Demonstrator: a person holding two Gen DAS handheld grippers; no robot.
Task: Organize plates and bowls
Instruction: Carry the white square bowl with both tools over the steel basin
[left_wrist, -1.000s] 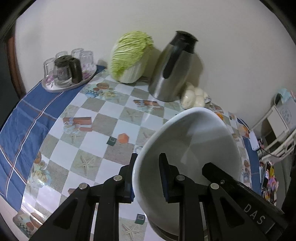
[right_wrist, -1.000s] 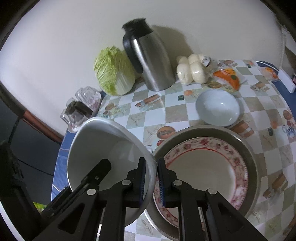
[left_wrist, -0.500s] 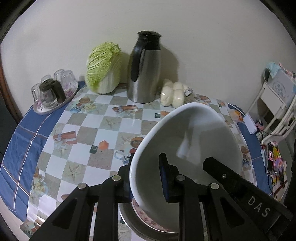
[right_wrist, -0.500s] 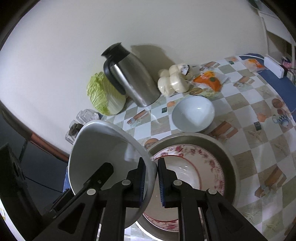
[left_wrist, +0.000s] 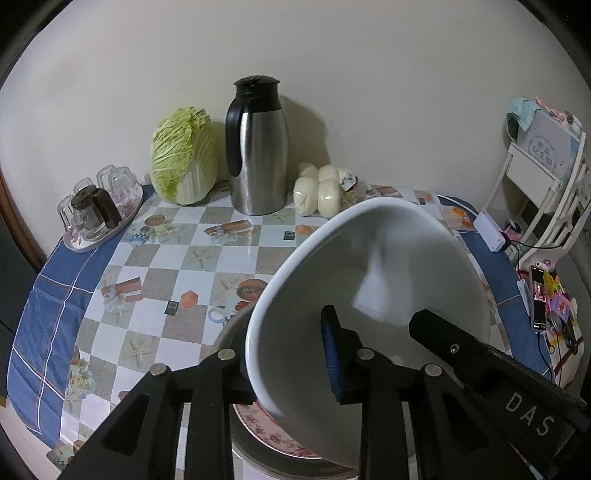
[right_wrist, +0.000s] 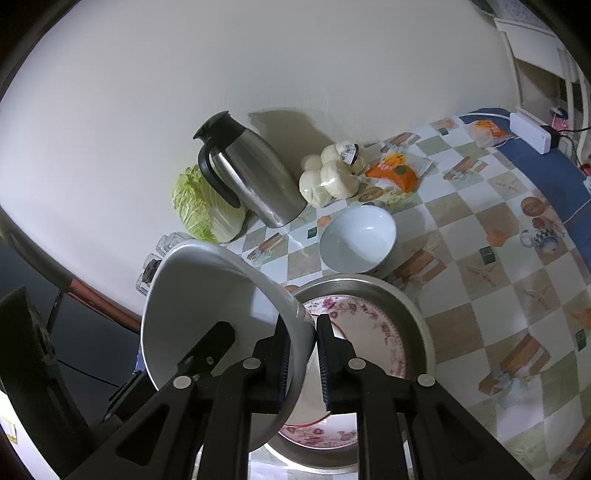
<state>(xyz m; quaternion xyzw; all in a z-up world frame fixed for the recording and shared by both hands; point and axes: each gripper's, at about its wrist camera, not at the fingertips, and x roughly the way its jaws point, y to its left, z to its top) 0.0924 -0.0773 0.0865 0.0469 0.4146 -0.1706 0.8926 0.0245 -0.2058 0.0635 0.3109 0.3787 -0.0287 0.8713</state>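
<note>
Big white bowl (left_wrist: 388, 266) now over floral plate (right_wrist: 373, 328)

We read one clear marking: "DAS" in pale capitals on the black right gripper (left_wrist: 491, 373) arm crossing the left wrist view beside the big white bowl (left_wrist: 369, 280). The box (left_wrist: 546, 147) on the white shelf right of that bowl carries print too small to read.
</note>
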